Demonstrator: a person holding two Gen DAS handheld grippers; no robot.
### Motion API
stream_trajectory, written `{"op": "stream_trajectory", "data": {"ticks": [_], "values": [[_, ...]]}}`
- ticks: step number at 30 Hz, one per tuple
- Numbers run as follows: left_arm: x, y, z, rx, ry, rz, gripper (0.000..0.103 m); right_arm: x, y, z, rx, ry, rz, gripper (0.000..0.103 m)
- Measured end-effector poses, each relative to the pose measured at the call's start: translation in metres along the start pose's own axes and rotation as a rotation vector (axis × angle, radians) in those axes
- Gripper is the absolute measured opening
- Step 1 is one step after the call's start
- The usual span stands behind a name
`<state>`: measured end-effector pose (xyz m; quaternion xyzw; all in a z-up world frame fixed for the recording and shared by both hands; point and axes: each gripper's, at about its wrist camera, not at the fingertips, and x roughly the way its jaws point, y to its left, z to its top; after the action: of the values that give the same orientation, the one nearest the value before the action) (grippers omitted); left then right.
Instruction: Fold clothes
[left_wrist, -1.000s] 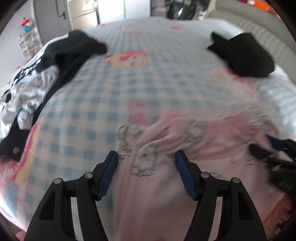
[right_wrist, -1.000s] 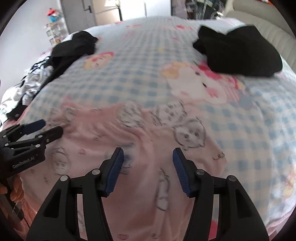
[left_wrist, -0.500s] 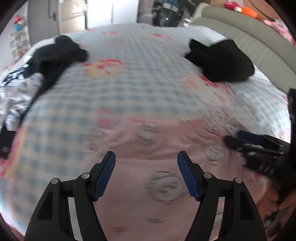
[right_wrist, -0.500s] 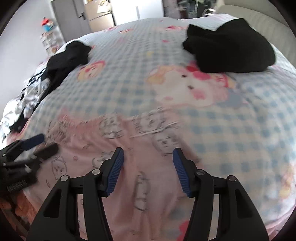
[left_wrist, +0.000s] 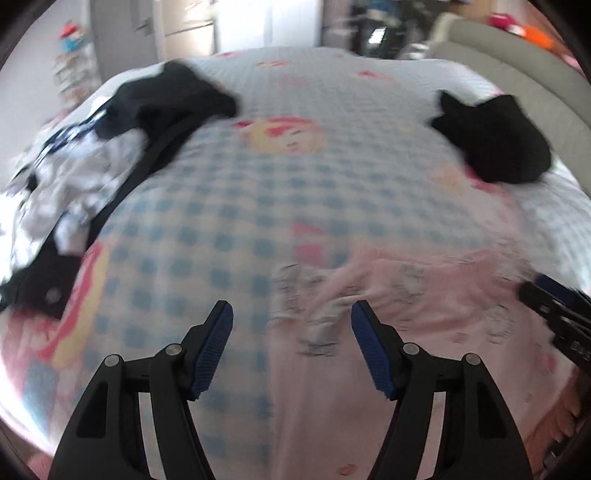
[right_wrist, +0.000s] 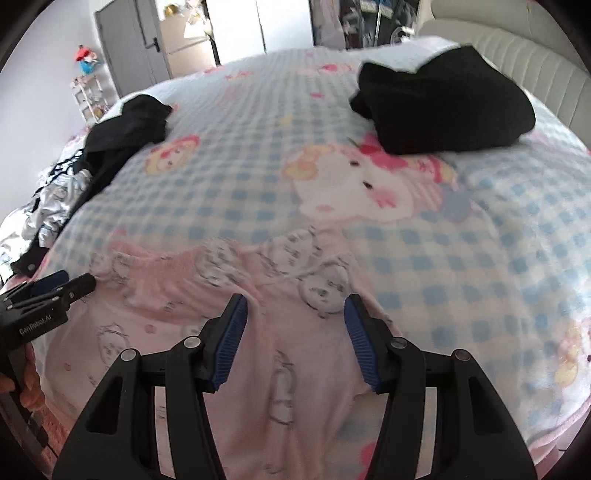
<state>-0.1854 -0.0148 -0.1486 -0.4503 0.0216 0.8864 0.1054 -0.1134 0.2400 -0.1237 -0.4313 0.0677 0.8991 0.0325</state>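
Observation:
A pink garment with cartoon prints (left_wrist: 424, 314) (right_wrist: 295, 332) lies spread across the near edge of the bed. My left gripper (left_wrist: 291, 310) hovers over its rumpled left corner. Its jaws are closing, wide apart, and the cloth lies below them, not pinched. My right gripper (right_wrist: 295, 301) stands open above the garment's right part, with fabric under the gap and no grip on it. Each gripper shows in the other's view: the left gripper (right_wrist: 66, 284) at the left edge, the right gripper (left_wrist: 546, 291) at the right edge.
A blue-checked cartoon blanket (left_wrist: 258, 184) (right_wrist: 240, 184) covers the bed. A folded black garment (left_wrist: 495, 144) (right_wrist: 443, 107) sits at the far right near the padded headboard (right_wrist: 517, 62). A heap of black and white clothes (left_wrist: 92, 162) (right_wrist: 92, 155) lies along the left side.
The left gripper swung right over the garment's middle, then back left to its left corner. The right gripper has barely shifted. Both stay open with nothing held.

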Motion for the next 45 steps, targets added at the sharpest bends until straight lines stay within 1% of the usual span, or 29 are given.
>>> {"op": "stream_trajectory", "data": {"ticks": [2,3,5,6,8,9,11,12,14,17,19,20,21,22,24,26,27,30,32,33,35,36,39,40,42,45], "values": [[0.004,-0.017,0.002,0.054,0.007,-0.030,0.069,0.002,0.012,0.000,-0.023,-0.001,0.025,0.057],[0.010,-0.021,0.003,0.070,0.021,-0.010,0.069,0.006,0.018,0.000,-0.037,0.008,-0.005,0.057],[0.026,-0.019,0.008,0.062,0.054,0.063,0.069,0.024,0.027,0.002,-0.076,0.053,-0.127,0.057],[0.030,-0.011,0.011,0.029,0.067,0.076,0.069,0.032,0.026,0.003,-0.071,0.073,-0.130,0.057],[0.024,0.012,0.016,-0.091,0.069,0.030,0.069,0.034,0.013,0.006,-0.002,0.104,-0.058,0.057],[0.013,0.019,0.014,-0.129,0.037,0.012,0.067,0.027,0.006,0.007,0.025,0.095,-0.023,0.057],[-0.014,0.018,0.001,-0.143,-0.035,-0.034,0.067,0.010,-0.004,0.006,0.065,0.065,0.032,0.059],[-0.024,0.010,-0.007,-0.121,-0.049,-0.055,0.067,0.002,-0.007,0.002,0.080,0.046,0.031,0.059],[-0.036,-0.008,-0.025,-0.066,-0.063,-0.030,0.067,-0.009,-0.015,-0.013,0.135,0.025,0.002,0.060],[-0.043,-0.024,-0.050,-0.022,-0.051,-0.006,0.067,-0.023,-0.026,-0.039,0.206,0.000,-0.026,0.060],[-0.045,-0.025,-0.062,-0.026,-0.026,-0.004,0.067,-0.034,-0.036,-0.052,0.244,-0.011,-0.057,0.060],[-0.044,-0.024,-0.067,-0.023,-0.014,0.010,0.067,-0.038,-0.043,-0.056,0.255,-0.003,-0.076,0.060],[-0.042,-0.020,-0.069,-0.012,-0.003,0.044,0.067,-0.041,-0.051,-0.060,0.266,0.006,-0.096,0.060],[-0.042,-0.015,-0.071,-0.019,0.004,0.061,0.067,-0.045,-0.055,-0.061,0.265,0.012,-0.087,0.060],[-0.046,0.002,-0.072,-0.093,0.012,0.048,0.067,-0.052,-0.061,-0.064,0.262,0.023,-0.064,0.060],[-0.051,0.018,-0.073,-0.160,0.016,0.037,0.067,-0.060,-0.053,-0.068,0.218,0.015,-0.019,0.060],[-0.053,0.022,-0.074,-0.171,0.015,0.043,0.067,-0.062,-0.047,-0.070,0.191,0.014,0.002,0.060],[-0.051,0.029,-0.082,-0.166,0.034,0.104,0.068,-0.052,-0.022,-0.077,0.097,0.060,0.025,0.059],[-0.051,0.035,-0.086,-0.172,0.043,0.135,0.068,-0.039,-0.012,-0.083,0.048,0.118,-0.061,0.058],[-0.053,0.040,-0.088,-0.187,0.042,0.141,0.068,-0.038,-0.014,-0.086,0.061,0.119,-0.063,0.058],[-0.058,0.047,-0.092,-0.177,0.038,0.206,0.068,-0.043,-0.023,-0.090,0.109,0.109,-0.053,0.058],[-0.060,0.051,-0.094,-0.183,0.033,0.216,0.067,-0.047,-0.028,-0.090,0.130,0.099,-0.053,0.058],[-0.070,0.064,-0.101,-0.269,0.007,0.123,0.067,-0.058,-0.038,-0.090,0.167,0.060,-0.104,0.057],[-0.073,0.065,-0.103,-0.277,-0.006,0.108,0.067,-0.061,-0.041,-0.088,0.180,0.047,-0.101,0.057],[-0.074,0.063,-0.105,-0.265,-0.018,0.090,0.067,-0.068,-0.046,-0.090,0.212,0.036,-0.055,0.057],[-0.071,0.052,-0.106,-0.227,-0.013,0.035,0.063,-0.068,-0.038,-0.093,0.180,0.043,-0.016,0.057]]}}
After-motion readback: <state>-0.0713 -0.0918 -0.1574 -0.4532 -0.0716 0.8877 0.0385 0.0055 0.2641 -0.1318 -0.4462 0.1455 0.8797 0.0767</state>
